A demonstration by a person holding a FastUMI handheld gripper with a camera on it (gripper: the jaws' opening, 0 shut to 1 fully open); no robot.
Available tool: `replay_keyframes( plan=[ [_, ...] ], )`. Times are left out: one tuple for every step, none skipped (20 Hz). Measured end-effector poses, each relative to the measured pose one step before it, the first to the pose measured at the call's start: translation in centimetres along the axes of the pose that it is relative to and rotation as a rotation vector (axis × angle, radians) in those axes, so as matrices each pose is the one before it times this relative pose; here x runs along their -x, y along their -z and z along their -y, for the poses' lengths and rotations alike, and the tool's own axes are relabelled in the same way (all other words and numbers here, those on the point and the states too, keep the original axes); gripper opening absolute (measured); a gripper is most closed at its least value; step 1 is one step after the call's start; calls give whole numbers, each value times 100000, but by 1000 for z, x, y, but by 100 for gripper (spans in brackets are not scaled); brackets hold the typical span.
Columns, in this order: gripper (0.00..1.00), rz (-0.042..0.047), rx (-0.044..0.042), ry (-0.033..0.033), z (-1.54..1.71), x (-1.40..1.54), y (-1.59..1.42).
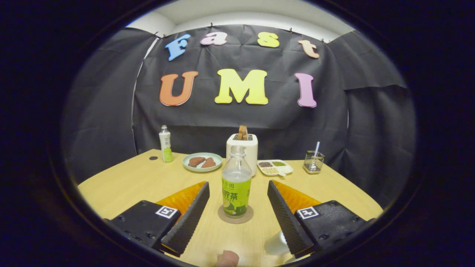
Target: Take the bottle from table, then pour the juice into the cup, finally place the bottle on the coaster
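Standing on wooden table (126,185), tongs (237,198) apart.

The table (148,185) looks like pale wood with a smooth, matt finish, and the bottle (236,181) standing between the spread fingers of the gripper (237,211) is clear, glossy plastic with a printed wrap label, set on a matt, cork-like coaster (235,218). The 2 finger pads (189,218) have a rough ribbed texture. Beyond them, the toaster (243,148) is smooth plastic, the plate (202,163) looks glazed, and the small holder (313,162) is wire mesh.
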State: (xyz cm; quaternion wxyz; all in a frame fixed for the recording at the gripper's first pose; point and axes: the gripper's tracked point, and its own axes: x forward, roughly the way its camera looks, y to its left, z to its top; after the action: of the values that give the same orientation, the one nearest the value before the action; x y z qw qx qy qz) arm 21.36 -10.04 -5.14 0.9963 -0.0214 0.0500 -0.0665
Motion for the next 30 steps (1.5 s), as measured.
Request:
replay_keyframes(
  plan=[
    [100,632,-29,606,395,1086,-401],
    [100,1420,-400,690,576,1058,-416],
    [100,2082,-1019,-527,307,1452,-483],
    [100,1886,-401,214,564,1403,-171],
    [100,1969,121,964,854,1430,-143],
    [100,719,-393,1647,1251,1539,27],
    [100,-846,-3218,1973,1182,1388,308],
    [100,-521,-4172,726,691,1220,179],
    [100,403,-3513,-1108,291,1596,-257],
    [100,986,-2310,-509,434,1614,-379],
    [100,632,-1477,770,630,1581,-251],
    [100,-753,-510,60,288,1456,486],
    [100,-1737,548,-488,889,1763,640],
    [100,-1070,1741,-229,-53,1306,578],
    [100,-226,2000,459,53,926,217],
    [100,-32,1141,1155,84,725,170],
    [100,-1174,-316,979,-150,458,112],
    [100,-742,-1230,-1511,-875,720,-16],
    [100,1498,-1049,-2475,-1111,825,-685],
    [100,2232,-366,-1124,-542,719,-886],
    [100,1941,916,65,-199,685,-653],
    [100,1813,1213,198,-75,682,-363],
    [100,1207,-52,-177,-136,592,-343],
    [100,1273,-738,-273,-211,570,-182],
    [100,344,-760,190,83,407,-94],
    [100,209,-892,1238,398,234,-149],
    [100,494,-479,2009,590,206,-235],
    [100,776,-289,1458,404,136,-180],
    [100,483,-172,720,148,69,-82],
    [100,-213,-295,327,1,125,188]
  ],
)
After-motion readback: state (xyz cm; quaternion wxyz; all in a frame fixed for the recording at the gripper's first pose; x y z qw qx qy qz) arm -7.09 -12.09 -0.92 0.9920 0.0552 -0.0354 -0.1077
